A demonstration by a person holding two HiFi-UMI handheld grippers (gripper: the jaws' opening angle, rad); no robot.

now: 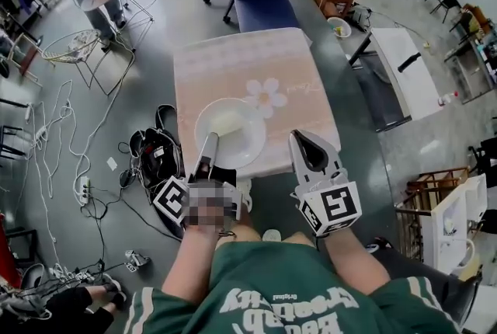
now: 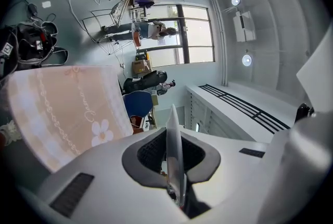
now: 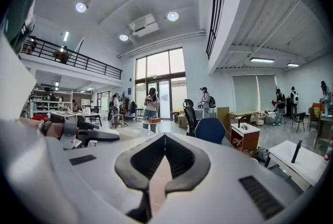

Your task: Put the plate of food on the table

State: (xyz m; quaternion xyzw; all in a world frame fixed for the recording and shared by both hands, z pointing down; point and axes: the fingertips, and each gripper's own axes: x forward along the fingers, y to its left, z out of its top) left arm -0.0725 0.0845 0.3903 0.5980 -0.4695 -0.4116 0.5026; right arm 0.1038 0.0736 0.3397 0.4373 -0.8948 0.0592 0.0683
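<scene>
Head view: the plate [image 1: 250, 144] sits over the near half of the table [image 1: 233, 60], close to the near edge and left of its middle, beside the flower print [image 1: 266, 95]. Whether it rests on the cloth or is held just above it cannot be told. This view alone shows the plate's face. It is round and white, with a shallow well, and has no long axis. A pale lump of food [image 1: 224, 121] lies left of its centre.

Left gripper view: the plate [image 2: 173, 150] appears only edge-on, as a thin white sliver. The left gripper [image 2: 171, 158] has its jaws clamped on that rim, nearly together. In the head view the left gripper [image 1: 210, 140] meets the plate at its near left rim and points toward the table's far edge. The pink cloth [image 2: 57, 108] shows to one side here (the camera is rolled on its side).

Right gripper view: the right gripper [image 3: 164, 137] has its jaws together with nothing between them. The plate's white rim shows to the left of it. In the head view the right gripper [image 1: 299, 140] is at the near edge, just right of the plate and apart from it.
</scene>
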